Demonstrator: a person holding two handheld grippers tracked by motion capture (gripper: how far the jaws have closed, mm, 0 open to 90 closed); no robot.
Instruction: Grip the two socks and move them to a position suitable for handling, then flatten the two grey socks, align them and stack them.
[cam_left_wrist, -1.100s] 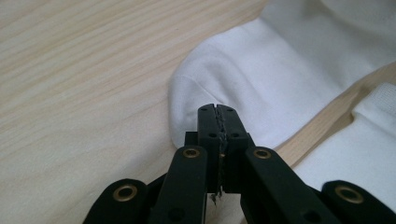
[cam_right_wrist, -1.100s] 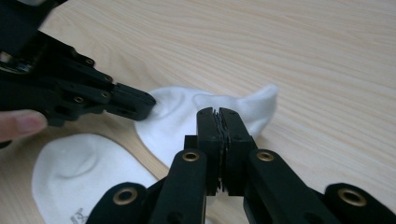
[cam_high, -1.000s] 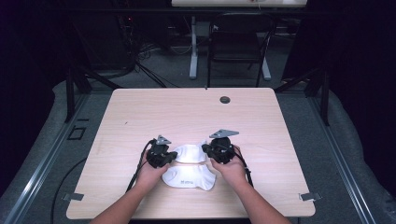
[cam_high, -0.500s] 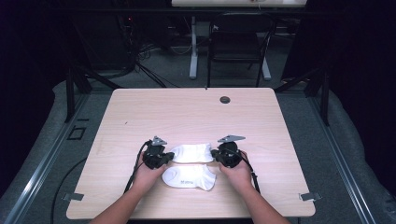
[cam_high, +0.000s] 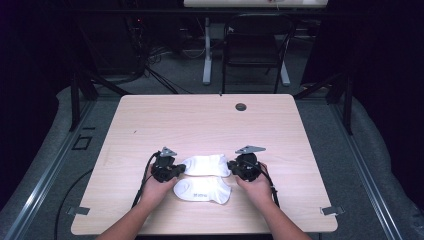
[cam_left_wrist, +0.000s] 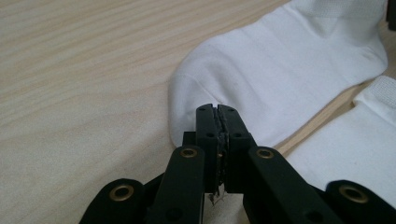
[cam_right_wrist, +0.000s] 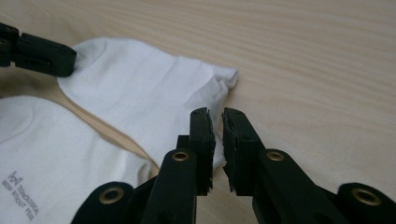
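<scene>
Two white socks lie side by side on the wooden table (cam_high: 200, 125). The far sock (cam_high: 206, 164) stretches flat between my grippers; the near sock (cam_high: 202, 190) with grey print (cam_right_wrist: 23, 186) lies just in front. My left gripper (cam_high: 175, 170) is shut on the far sock's toe edge (cam_left_wrist: 261, 79), jaws (cam_left_wrist: 217, 109) pressed together. My right gripper (cam_high: 234, 167) is at the cuff end (cam_right_wrist: 140, 93). Its jaws (cam_right_wrist: 218, 123) have just been opening and stand slightly apart over the cuff, pads not pressing it.
A small black round cap (cam_high: 241, 106) sits near the table's far edge. A dark chair (cam_high: 255, 45) and table legs stand on the floor beyond. Cables trail from both grippers toward the near edge.
The far sock was bunched and held up between both grippers; now it lies spread flat beyond the near sock. The right hand has moved outward and down.
</scene>
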